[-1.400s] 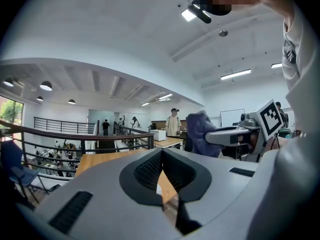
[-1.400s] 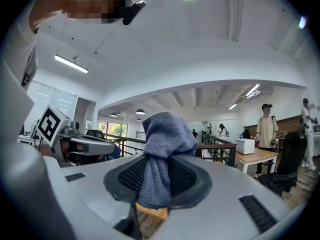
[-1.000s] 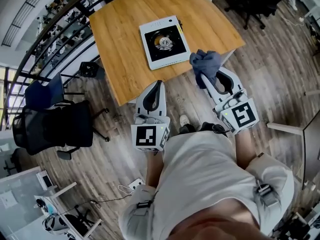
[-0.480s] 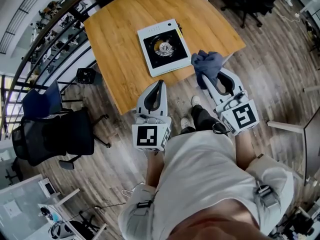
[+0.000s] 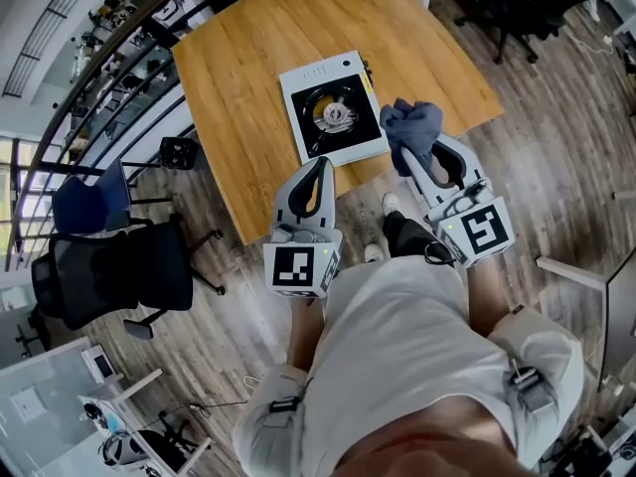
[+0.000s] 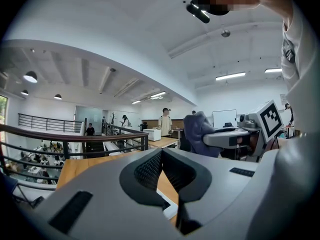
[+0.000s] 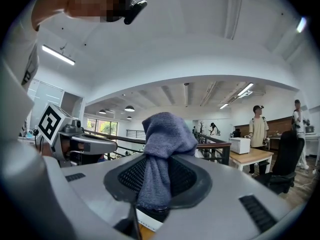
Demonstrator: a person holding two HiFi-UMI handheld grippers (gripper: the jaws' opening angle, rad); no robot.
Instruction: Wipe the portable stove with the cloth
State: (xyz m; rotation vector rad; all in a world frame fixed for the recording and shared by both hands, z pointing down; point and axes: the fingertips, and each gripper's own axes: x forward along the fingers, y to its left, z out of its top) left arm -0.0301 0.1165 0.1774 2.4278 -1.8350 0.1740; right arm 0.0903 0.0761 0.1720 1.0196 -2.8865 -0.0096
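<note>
Table (image 5: pixel 248 87) and stove (image 5: pixel 336 109) have slid lower in the upper middle of the head view, closer to your grippers, so you are stepping in, not yet wiping. The cloth (image 5: pixel 412 125) stays pinched in your right gripper (image 5: pixel 407 155), just right of the stove. Your left gripper (image 5: pixel 320 167) is clenched on nothing.

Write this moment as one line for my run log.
left gripper: shut, empty | right gripper: shut on cloth | stove: on table | cloth beside stove, no contact
</note>
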